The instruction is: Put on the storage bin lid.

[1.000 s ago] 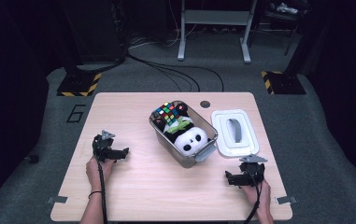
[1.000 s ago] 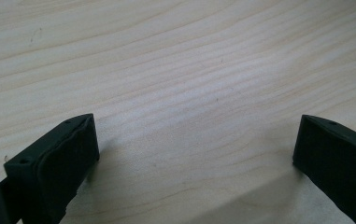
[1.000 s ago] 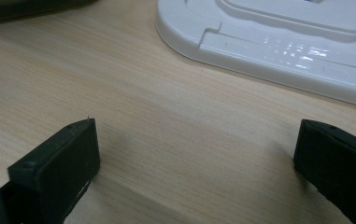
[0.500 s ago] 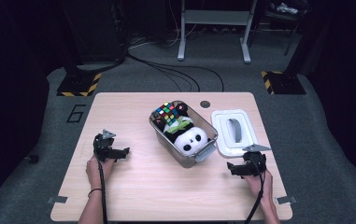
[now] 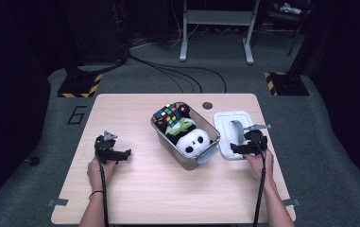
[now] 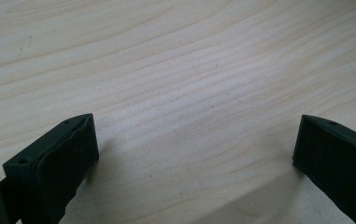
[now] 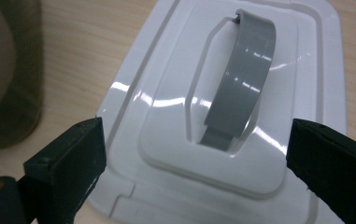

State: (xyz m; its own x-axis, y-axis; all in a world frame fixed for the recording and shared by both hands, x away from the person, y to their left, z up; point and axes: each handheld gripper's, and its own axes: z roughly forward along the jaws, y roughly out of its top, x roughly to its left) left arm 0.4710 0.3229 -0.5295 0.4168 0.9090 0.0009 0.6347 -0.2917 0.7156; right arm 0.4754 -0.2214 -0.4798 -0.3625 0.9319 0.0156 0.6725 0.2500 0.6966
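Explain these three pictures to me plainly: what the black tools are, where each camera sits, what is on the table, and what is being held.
A person sits at a wooden table with a hand-held two-jaw tool in each hand. The high view looks down from above: the left gripper rests over bare wood, the right gripper is at a white lid. The other two pictures come from cameras riding on the grippers, looking out between their black jaws. The right gripper view faces the lid's grey handle; its jaws have just closed a little but grip nothing. Beside the lid stands an open bin holding a panda plush and a colour-puzzle cube. Both grippers are open and empty.
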